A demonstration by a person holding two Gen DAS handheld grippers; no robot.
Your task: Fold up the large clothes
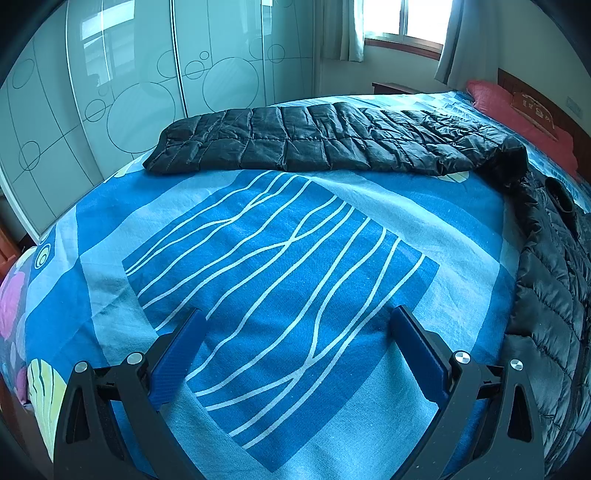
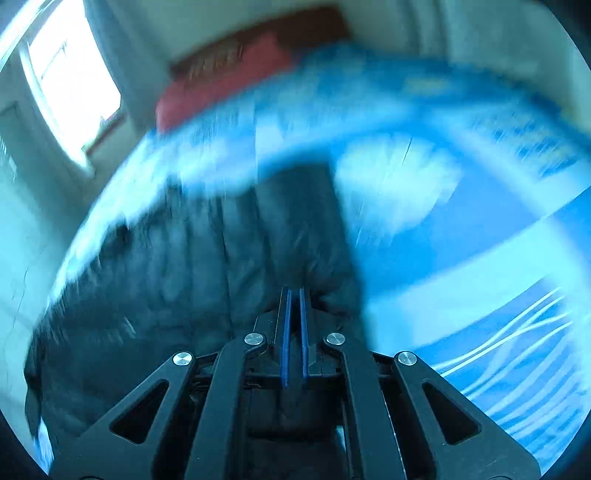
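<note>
Lying across a bed (image 1: 110, 258) with a blue patterned sheet, a black quilted jacket (image 1: 314, 140) stretches from the far left side toward the right, then bends and runs down the right edge of the left wrist view. On the far left stands a pale wardrobe (image 1: 110, 92) with circle patterns on its doors. Near the bottom, the left gripper (image 1: 299, 317) hangs over bare sheet, its blue pads spread wide apart with nothing between them. Further right, a window (image 1: 399, 18) with curtains shows at the top, and a red pillow (image 1: 517, 110) lies at the head of the bed.

The right wrist view is heavily blurred. The window (image 2: 70, 85) sits at the left, the pillow (image 2: 221, 81) above the middle. The jacket (image 2: 184, 277) fills the lower left and centre. The right gripper (image 2: 294, 291) has its blue pads closed together, just over the jacket's edge; whether any fabric is pinched between them cannot be told. Blue sheet fills the right.
</note>
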